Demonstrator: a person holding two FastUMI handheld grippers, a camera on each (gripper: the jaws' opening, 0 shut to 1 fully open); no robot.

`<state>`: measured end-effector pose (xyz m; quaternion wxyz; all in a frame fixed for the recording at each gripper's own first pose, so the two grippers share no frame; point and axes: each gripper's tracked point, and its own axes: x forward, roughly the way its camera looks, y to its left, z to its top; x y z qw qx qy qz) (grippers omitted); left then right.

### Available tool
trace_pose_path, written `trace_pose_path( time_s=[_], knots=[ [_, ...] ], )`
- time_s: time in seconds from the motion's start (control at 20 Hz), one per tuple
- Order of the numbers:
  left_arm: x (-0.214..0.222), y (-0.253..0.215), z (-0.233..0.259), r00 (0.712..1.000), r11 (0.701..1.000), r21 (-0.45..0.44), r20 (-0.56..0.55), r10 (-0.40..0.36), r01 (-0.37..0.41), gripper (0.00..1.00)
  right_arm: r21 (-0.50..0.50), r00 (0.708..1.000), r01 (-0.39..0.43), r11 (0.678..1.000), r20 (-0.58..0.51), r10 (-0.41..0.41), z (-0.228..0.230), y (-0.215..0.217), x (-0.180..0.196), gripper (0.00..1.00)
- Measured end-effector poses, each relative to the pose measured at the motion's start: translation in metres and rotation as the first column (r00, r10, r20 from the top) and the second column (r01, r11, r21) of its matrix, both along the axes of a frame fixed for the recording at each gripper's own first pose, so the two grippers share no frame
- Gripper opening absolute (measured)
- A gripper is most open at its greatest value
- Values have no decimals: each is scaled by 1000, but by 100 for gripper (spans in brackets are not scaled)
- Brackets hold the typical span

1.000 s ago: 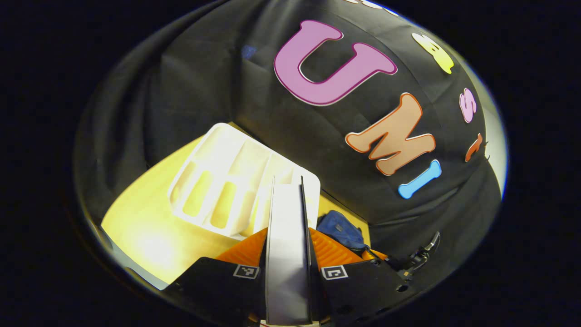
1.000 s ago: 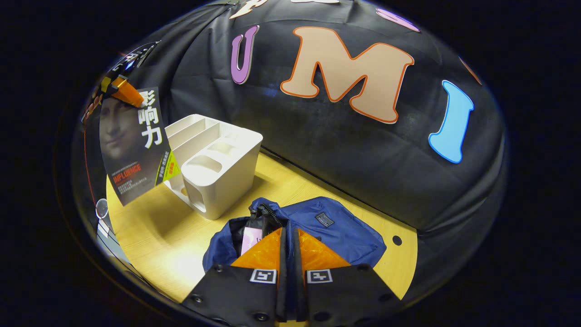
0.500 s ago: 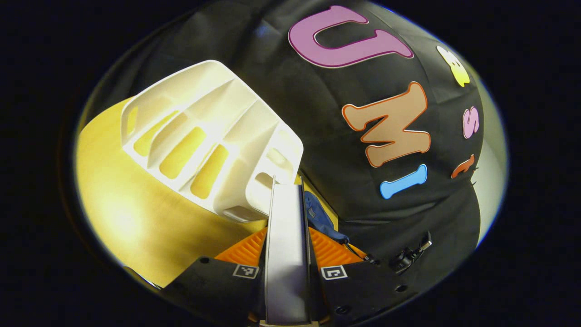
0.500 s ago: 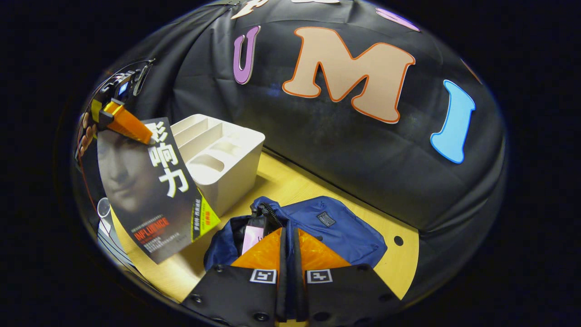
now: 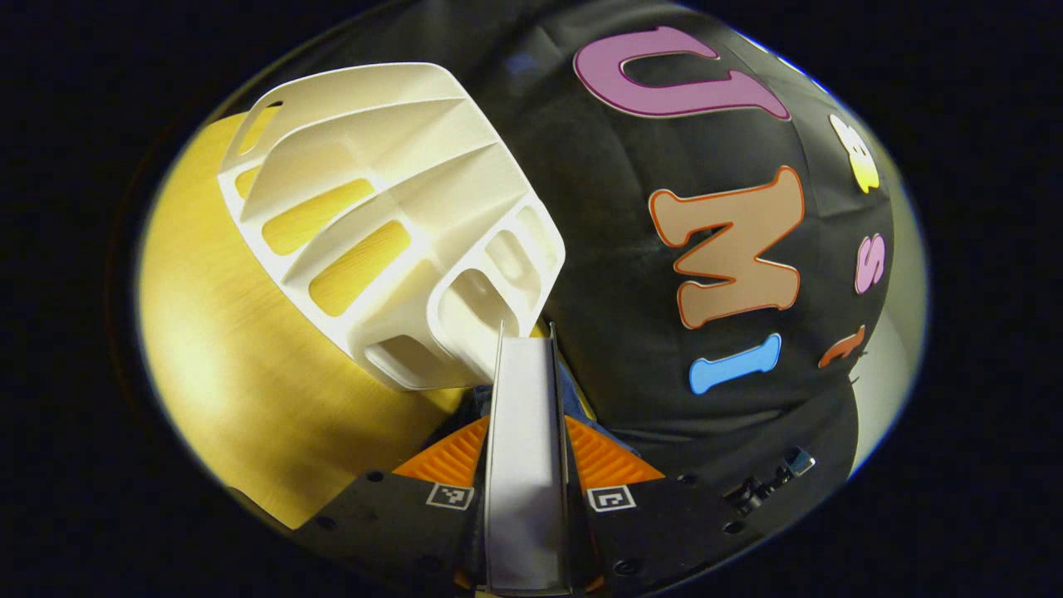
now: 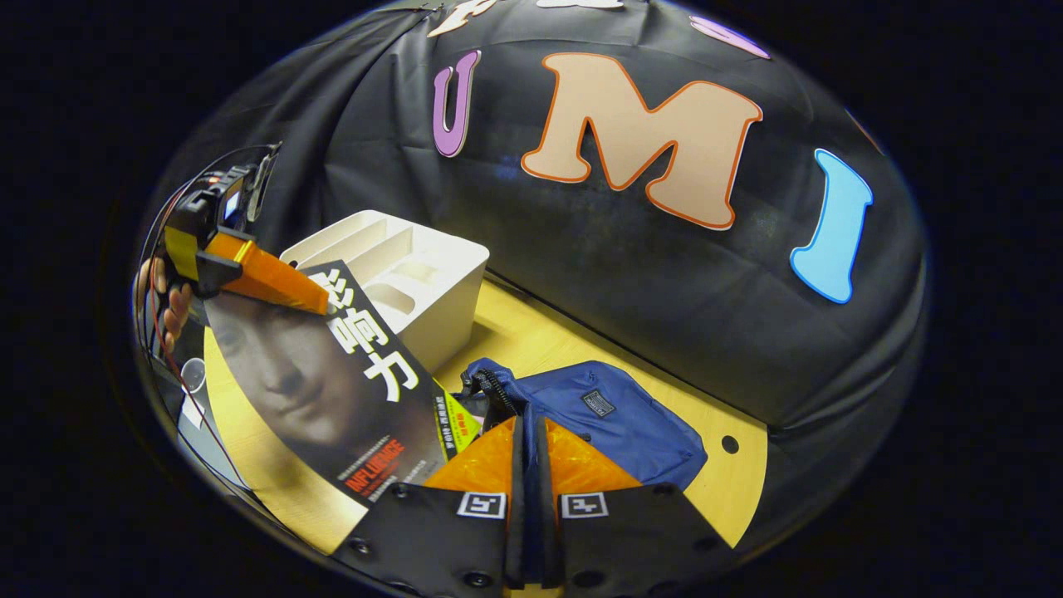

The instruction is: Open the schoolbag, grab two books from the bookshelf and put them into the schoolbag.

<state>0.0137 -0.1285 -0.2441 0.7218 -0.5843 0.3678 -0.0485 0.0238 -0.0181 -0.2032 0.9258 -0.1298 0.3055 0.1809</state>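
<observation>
Clamped between the two fingers of the left gripper (image 5: 525,432), a book (image 5: 525,465), seen edge-on in the left gripper view, pages pale. Just beyond its far end, a sliver of blue schoolbag (image 5: 570,387), then the white bookshelf (image 5: 390,224), slots showing yellow table (image 5: 216,374) through them. In the right gripper view, right gripper (image 6: 526,453) with fingers drawn nearly together, only a thin slot between, holding nothing that can be made out. Just past the tips, the blue schoolbag (image 6: 606,415) lying on the table (image 6: 722,490). To the left, the book (image 6: 332,382) tilted, held by the left gripper (image 6: 320,301), a hand (image 6: 166,303) behind. Farther back, the bookshelf (image 6: 415,282).
</observation>
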Motion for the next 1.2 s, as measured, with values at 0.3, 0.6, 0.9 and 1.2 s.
trace_pose_path(
  time_s=[0.3, 0.6, 0.9, 1.2],
  knots=[
    [-10, -15, -25, 987, 987, -29, -14, 157, -158, 35, 15, 1000, -10, 1000, 8, 10, 0, 3, 2, 10],
    [-21, -46, -39, 985, 984, -28, 16, 174, -174, 36, 47, 999, -42, 998, 4, 41, -1, 18, 2, 10],
    [-29, -107, -48, 997, 995, -63, -6, 71, -72, 37, 73, 990, -141, 987, 6, 141, 0, 39, -11, 10],
    [-16, -145, -54, 1000, 996, -84, 5, 26, -25, 37, 114, 973, -229, 967, 14, 229, 14, 56, -32, 12]
  ],
)
